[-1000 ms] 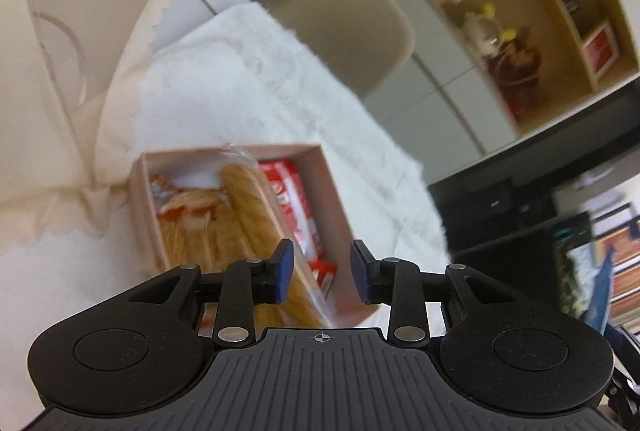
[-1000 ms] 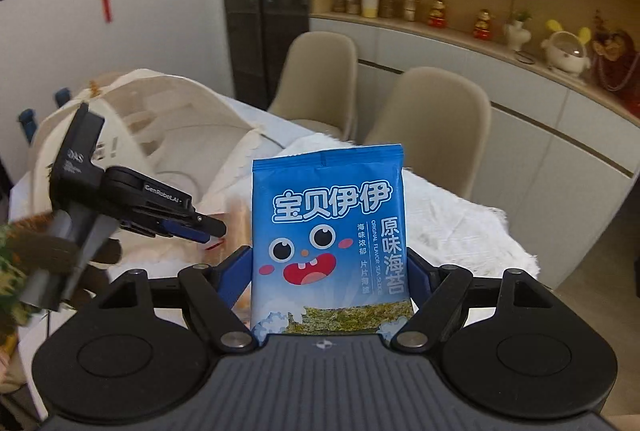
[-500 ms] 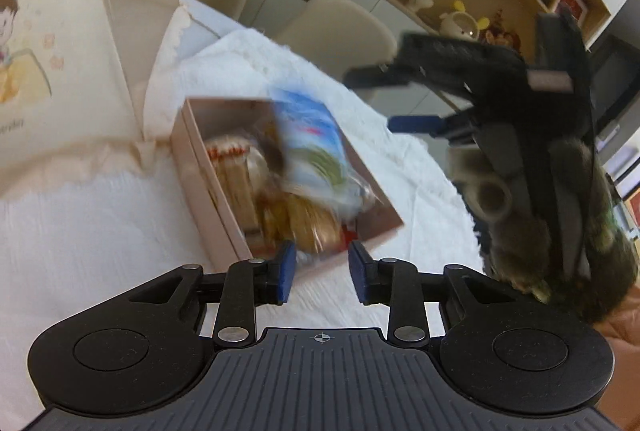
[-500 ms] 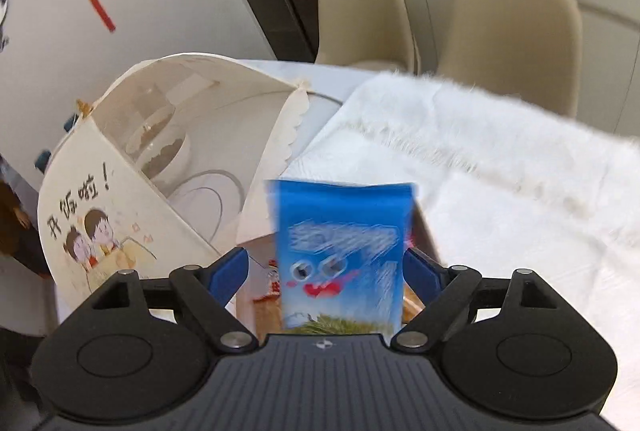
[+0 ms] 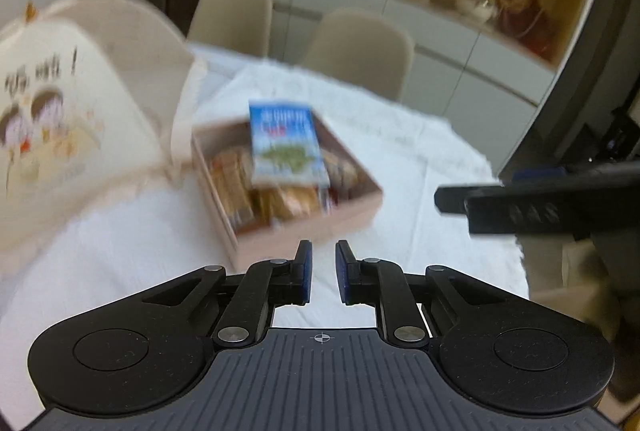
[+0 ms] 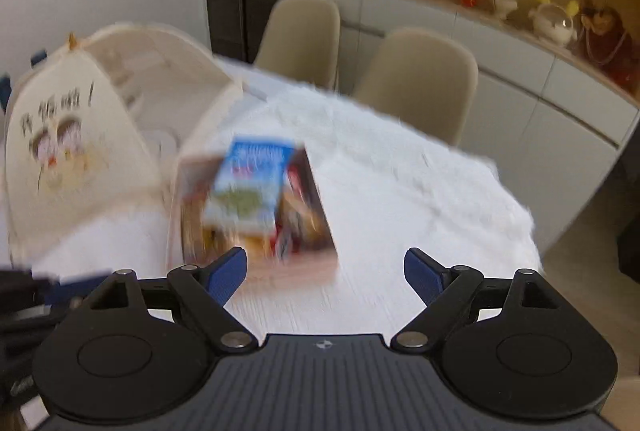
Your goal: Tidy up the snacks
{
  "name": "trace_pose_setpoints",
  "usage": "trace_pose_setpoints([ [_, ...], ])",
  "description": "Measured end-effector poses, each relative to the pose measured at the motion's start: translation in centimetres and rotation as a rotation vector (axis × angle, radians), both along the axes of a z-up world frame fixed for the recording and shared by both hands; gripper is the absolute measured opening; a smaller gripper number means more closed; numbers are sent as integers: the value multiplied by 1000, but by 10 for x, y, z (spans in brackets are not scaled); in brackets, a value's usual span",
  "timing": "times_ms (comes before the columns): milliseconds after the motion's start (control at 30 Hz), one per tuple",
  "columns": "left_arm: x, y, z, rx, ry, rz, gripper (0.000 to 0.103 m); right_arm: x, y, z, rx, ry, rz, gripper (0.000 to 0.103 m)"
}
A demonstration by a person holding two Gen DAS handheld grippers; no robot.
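A: Where is the blue seaweed packet [image 5: 285, 143] lying at this moment?

B: It is resting on top of the other wrapped snacks inside the open cardboard box [image 5: 304, 227], which is sitting on the white cloth [image 5: 420, 167] covering the bench. No jaws are touching it.

A: State of the jaws?

B: The left gripper [image 5: 322, 271] is hanging near the box with jaws together and empty. The right gripper [image 6: 325, 273] is holding its jaws wide apart, nothing between them.

A: Handling notes?

B: The packet is probably light, thin, crinkly and slippery, with brittle contents. Taking it by a sealed edge is likely safest, with light pressure.

A: View differences?

B: The left wrist view is showing the right gripper's fingers entering at the right edge. The right wrist view is showing the dome food cover [image 6: 84, 135] more fully.
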State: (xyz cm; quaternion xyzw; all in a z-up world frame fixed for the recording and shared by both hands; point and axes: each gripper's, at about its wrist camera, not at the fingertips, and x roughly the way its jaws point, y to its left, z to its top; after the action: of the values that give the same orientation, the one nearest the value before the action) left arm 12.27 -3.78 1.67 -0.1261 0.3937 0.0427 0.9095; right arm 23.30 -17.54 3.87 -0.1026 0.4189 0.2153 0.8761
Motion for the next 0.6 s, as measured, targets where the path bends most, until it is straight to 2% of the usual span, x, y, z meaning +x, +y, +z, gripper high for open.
trace_pose_setpoints([
  [100, -4, -15, -1, -48, 56, 21, 17, -5, -21, -8, 39, 102, 8, 87],
  [267, -15, -36, 5, 23, 50, 51, 17, -19, -28, -16, -23, 82, 45, 87],
  [600, -12, -45, 4, 25, 73, 83, 17, -17, -40, -19, 14, 137, 49, 87],
])
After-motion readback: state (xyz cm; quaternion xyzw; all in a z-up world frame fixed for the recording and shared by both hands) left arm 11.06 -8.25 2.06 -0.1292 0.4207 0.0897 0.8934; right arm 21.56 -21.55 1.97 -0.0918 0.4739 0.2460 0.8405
